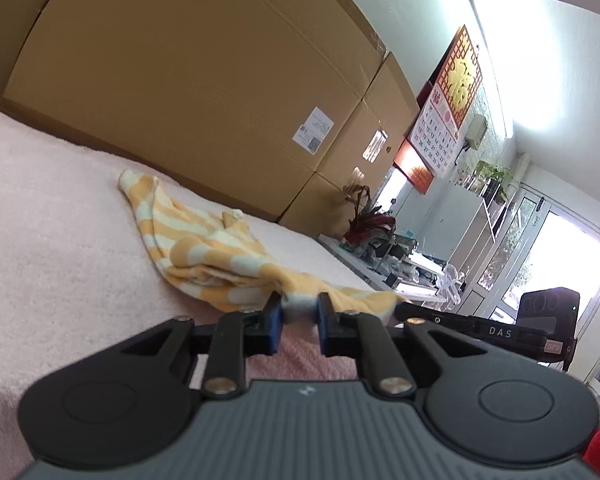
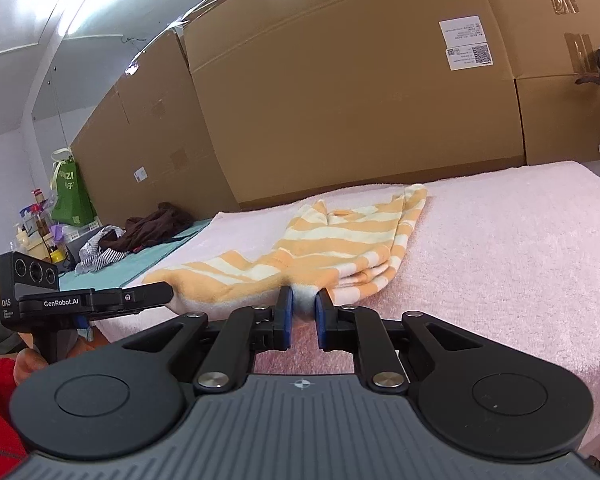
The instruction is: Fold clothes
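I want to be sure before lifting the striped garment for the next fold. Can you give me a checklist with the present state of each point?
1. Left gripper fingers closed on the striped garment edge: ok.
2. Right gripper fingers closed on the near edge: ok.
3. Both grips on the same edge: ok.
4. Garment lying flat: not ok, it is bunched and creased.
5. Pink towel free beside the garment: ok.
6. Only one layer pinched: cannot tell.
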`<state>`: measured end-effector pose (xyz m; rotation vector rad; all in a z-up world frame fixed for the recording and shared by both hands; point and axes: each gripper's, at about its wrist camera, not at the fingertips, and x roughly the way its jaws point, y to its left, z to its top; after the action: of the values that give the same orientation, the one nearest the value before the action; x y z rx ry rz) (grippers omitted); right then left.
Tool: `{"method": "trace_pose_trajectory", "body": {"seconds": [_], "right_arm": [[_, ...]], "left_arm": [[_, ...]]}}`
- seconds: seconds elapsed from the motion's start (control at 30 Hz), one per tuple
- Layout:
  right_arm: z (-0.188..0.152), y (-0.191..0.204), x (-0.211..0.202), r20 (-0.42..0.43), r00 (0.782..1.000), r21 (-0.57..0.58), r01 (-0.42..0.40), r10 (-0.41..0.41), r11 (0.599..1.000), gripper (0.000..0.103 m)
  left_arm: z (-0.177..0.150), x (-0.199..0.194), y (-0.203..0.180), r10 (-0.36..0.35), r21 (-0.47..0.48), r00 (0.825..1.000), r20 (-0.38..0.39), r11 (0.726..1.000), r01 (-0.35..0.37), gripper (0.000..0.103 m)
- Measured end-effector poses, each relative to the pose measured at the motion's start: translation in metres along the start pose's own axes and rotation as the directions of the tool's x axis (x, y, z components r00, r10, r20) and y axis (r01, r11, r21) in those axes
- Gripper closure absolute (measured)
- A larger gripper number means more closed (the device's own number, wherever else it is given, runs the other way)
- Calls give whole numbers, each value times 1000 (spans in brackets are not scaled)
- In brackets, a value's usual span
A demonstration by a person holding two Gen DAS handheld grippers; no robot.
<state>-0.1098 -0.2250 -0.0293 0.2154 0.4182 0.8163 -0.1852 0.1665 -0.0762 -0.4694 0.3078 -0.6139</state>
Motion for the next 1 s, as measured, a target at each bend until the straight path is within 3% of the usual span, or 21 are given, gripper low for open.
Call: {"method": "trace_pose_trajectory", "body": {"seconds": [0.23,0.6,1.0], "right_arm": [[31,-11,25,80,997,60,-6,1,998,90],[61,-30,84,106,992,103,64,-75,993,90],[58,-54,155,-32,973,140,231,-229,963,90]], "left_arm": [[38,27,9,26,-26,999,39,999,-25,93],[83,85,48,121,-95,993,4,988,-120,92],[84,128,101,251,-192,966,-58,947,-257,84]]}}
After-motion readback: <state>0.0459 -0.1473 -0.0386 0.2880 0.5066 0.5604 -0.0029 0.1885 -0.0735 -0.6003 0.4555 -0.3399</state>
